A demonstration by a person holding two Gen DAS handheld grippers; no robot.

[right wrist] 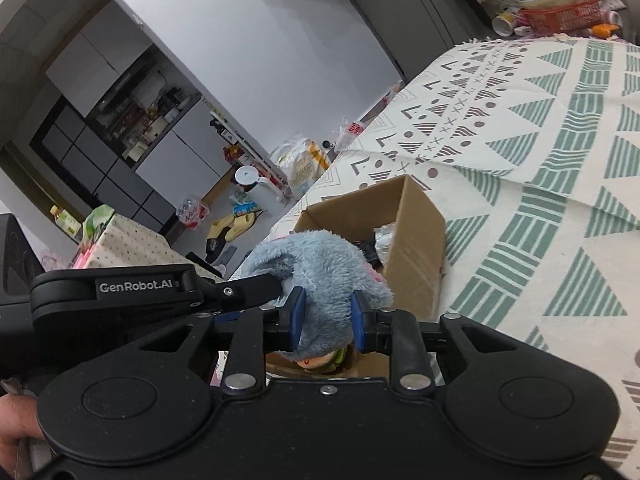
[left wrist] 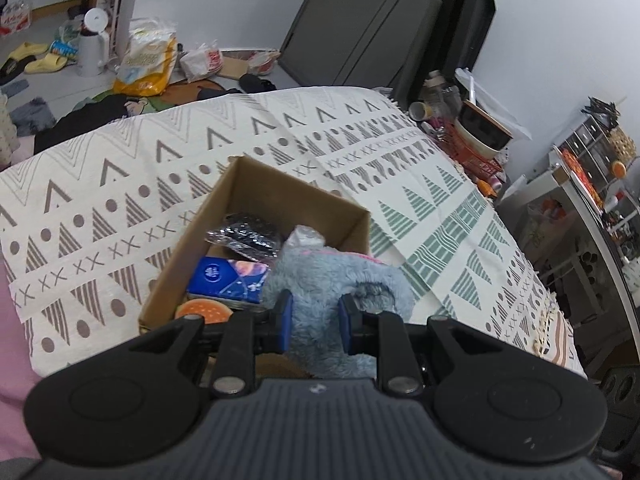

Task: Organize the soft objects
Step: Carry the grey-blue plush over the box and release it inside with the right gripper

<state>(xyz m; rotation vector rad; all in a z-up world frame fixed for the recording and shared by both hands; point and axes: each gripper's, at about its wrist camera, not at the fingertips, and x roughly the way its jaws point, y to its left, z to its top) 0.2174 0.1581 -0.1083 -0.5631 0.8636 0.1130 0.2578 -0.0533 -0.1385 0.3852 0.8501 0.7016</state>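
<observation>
Blue pads of the left gripper [left wrist: 315, 318] sit on either side of a grey-blue plush toy [left wrist: 336, 280], pinching its fluffy fabric just above the near edge of an open cardboard box [left wrist: 248, 188]. From the right wrist view, the right gripper [right wrist: 328, 314] also clamps the same plush toy [right wrist: 320, 264], its two blue pads pressed into the fur, while the black finger of the left gripper reaches in from the left and touches the toy.

The toy hangs over the box, partly inside it and draped across its near rim. Inside the box lie a blue tissue pack [left wrist: 228, 280], a dark item in clear plastic wrap [left wrist: 244, 236] and an orange burger-shaped toy [left wrist: 204, 312] at the near corner. The box rests on a bed covered with a cream patterned bedspread [left wrist: 120, 184] with brown and green triangles.
</observation>
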